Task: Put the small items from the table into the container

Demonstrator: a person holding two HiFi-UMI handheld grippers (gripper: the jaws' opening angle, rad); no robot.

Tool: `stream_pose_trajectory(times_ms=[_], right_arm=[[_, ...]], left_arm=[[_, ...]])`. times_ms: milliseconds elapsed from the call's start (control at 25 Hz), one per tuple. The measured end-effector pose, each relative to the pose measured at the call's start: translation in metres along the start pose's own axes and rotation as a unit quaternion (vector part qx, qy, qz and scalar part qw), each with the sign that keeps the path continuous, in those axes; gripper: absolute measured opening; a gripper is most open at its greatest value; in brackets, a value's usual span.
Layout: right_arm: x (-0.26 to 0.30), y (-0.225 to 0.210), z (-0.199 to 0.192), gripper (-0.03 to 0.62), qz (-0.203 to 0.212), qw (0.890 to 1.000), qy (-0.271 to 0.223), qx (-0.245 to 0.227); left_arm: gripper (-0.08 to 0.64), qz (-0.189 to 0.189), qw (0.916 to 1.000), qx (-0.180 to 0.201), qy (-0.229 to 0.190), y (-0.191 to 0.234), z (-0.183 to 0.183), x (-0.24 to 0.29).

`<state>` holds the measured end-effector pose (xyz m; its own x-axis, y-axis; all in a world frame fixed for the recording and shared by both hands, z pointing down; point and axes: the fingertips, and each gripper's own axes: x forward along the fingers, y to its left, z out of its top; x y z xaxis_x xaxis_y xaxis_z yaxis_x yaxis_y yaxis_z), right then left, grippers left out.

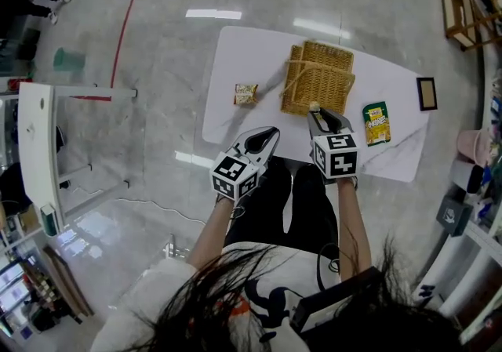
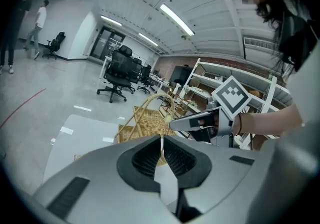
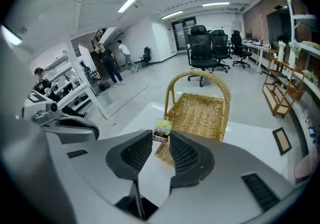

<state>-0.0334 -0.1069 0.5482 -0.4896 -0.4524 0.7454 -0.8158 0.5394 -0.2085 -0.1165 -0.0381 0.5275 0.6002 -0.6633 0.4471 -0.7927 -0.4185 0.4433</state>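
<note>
Head view: white desk carries the wicker basket near its middle. The tan packet lies at the basket's 9 o'clock, well apart; the green packet lies near at 4 o'clock; the framed plaque sits at 3 o'clock by the desk's edge. At the basket's 6 o'clock rim hangs the right hand-held gripper with the small item at its tip. At 7 o'clock, over the near desk edge and clear of everything, is the left hand-held gripper. Left gripper view: the left hand-held gripper has its pads pressed together with nothing between them, probably held aside so the other hand works alone. Right gripper view: the right hand-held gripper is clamped on the small item, which has a yellowish top over a dark-and-pink base. It is pinched low at the pad tips, so its top stands proud. The basket lies at 12 o'clock, mouth open. Judgement: the item is held high to clear the near rim. The handle arch spans the opening, leaving drop room before and behind it. Bare desk lies at 10 o'clock.
</note>
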Motion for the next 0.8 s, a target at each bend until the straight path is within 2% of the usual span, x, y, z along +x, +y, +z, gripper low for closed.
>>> stream_pose_trajectory(times_ms=[200,440,560,800], right_arm=[[0.027,-0.016,0.011,0.117,-0.024,1.0,0.008,-0.01],[0.049,-0.016,0.011,0.118,-0.025,0.999,0.007,-0.038],[0.053,-0.014,0.006,0.147,-0.015,0.999,0.015,-0.049],[0.039,-0.019,0.0,0.148,-0.011,1.0,0.001,-0.011]], left_arm=[[0.023,0.012,0.9999,0.007,-0.001,0.003,0.004,-0.001],[0.023,0.015,0.9997,0.001,0.017,0.004,-0.01,-0.007],[0.023,0.013,0.9995,0.004,0.028,0.002,-0.016,-0.005],[0.023,0.005,0.9995,0.009,0.029,-0.005,-0.011,0.007]])
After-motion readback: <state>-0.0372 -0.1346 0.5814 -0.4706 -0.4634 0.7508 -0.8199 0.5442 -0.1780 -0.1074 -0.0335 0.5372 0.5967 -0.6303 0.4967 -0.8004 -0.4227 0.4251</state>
